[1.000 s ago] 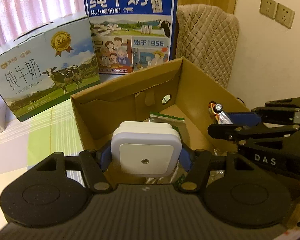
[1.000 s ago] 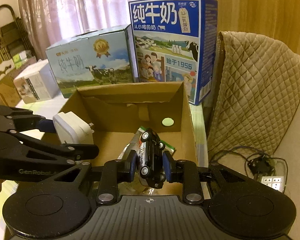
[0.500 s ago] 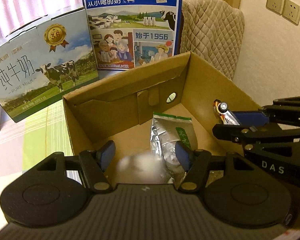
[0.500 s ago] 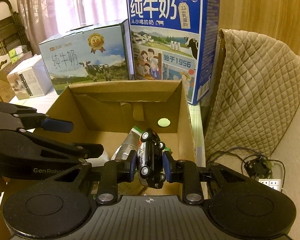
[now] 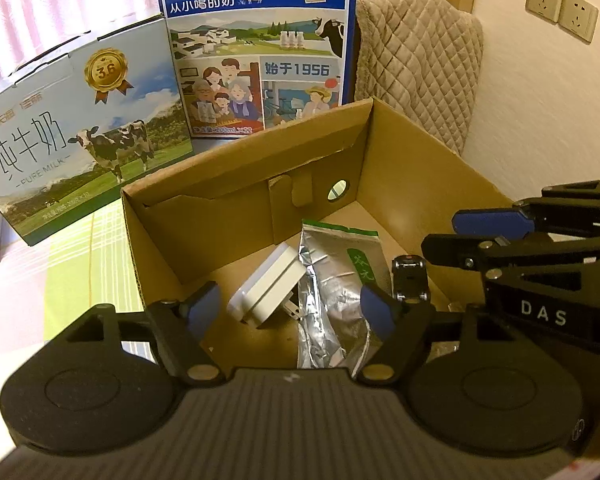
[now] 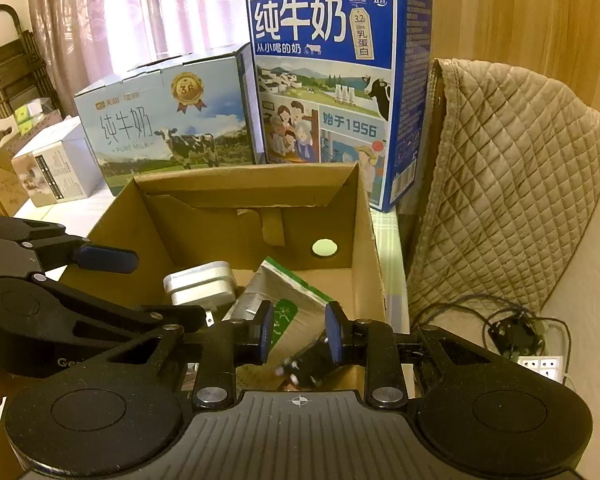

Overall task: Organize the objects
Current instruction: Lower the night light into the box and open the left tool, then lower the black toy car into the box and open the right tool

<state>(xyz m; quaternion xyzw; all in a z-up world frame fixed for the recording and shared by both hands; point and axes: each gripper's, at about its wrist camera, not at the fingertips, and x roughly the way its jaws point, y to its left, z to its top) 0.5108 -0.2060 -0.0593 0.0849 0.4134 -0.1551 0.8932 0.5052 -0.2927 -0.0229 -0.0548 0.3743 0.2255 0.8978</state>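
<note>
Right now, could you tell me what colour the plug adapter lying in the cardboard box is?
White plug adapter, clearest in the left wrist view.

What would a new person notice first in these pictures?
First, the open cardboard box in the middle, holding a white plug adapter, a silver pouch and a black toy car. Behind it stand two milk cartons. Both hand-held grippers, left and right, hang open above the box.

— How's the light?
— Warm and dim. Daylight glows pink through the curtain [image 6: 148, 4] behind my boxes.
— Sharp?
— Mostly. The car [image 6: 308, 364] below my right tool [image 6: 298, 332] is motion-blurred, the foil pouch [image 5: 328, 280] glares, and the edges bend and darken.
</note>
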